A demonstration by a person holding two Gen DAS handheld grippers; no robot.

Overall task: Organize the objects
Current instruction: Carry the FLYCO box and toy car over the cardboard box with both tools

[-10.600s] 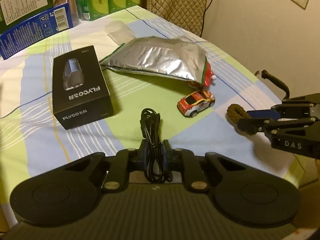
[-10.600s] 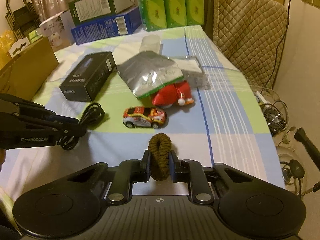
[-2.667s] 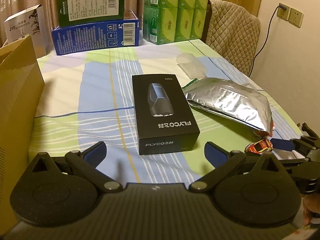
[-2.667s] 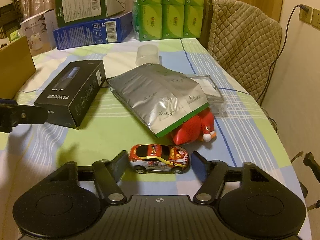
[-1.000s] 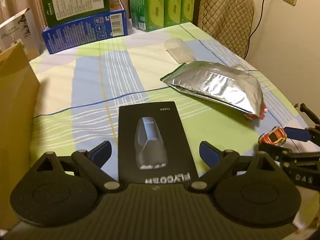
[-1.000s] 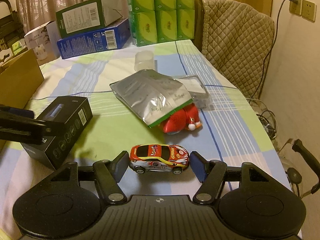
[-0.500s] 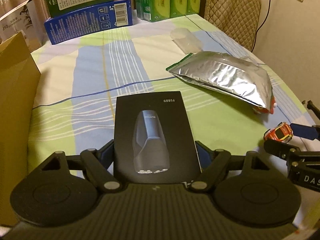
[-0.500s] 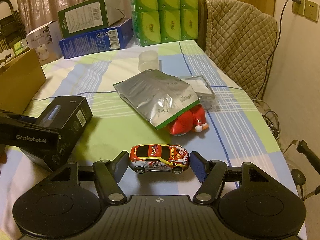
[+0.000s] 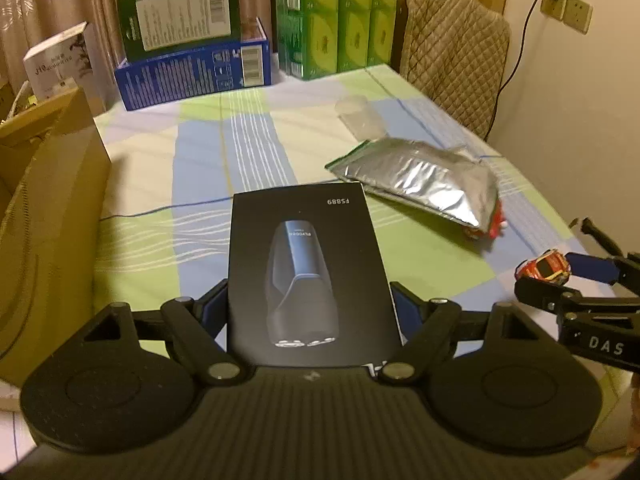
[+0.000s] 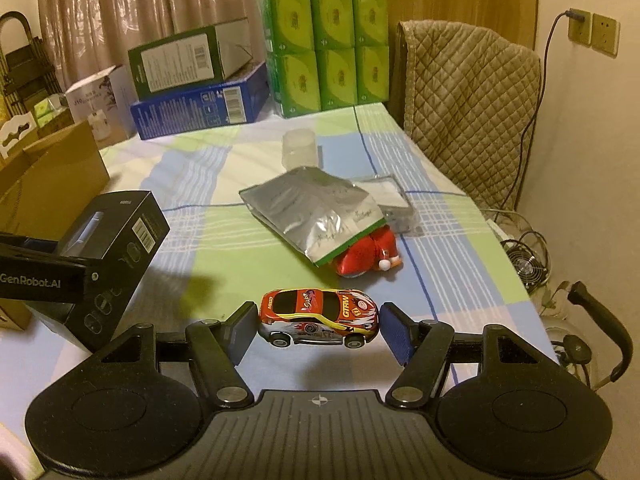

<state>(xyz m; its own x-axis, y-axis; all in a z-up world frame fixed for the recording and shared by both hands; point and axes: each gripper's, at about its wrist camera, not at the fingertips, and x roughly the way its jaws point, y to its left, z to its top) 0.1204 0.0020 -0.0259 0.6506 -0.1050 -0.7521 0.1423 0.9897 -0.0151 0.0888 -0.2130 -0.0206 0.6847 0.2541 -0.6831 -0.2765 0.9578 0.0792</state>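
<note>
Jaws first: the left gripper (image 9: 310, 312) has its blue pads pressed against both long sides of the black shaver box (image 9: 308, 276), so it's clamped on it, and in the right wrist view the box (image 10: 114, 256) looks tipped up at one end, though I can't tell if it's fully off the cloth. The right gripper (image 10: 318, 330) is closed part way around the little red and yellow toy car (image 10: 318, 316), a pad at each end of it, and the car sits clear above the striped tablecloth (image 10: 224, 256). Further back a silver foil pouch (image 10: 312, 216) lies flat with a red Santa toy (image 10: 366, 258) poking out from under its green edge. I can't see what's in the pouch. A clear plastic case (image 10: 394, 200) sits right behind it with something white inside, and a cloudy plastic cup (image 10: 298, 154) lies beyond that. A cardboard box (image 9: 48, 216) stands open at the left edge, contents not visible. Green cartons (image 10: 326, 52) and a blue box (image 10: 200, 106) with a green box (image 10: 188, 60) on top line the far end.
</note>
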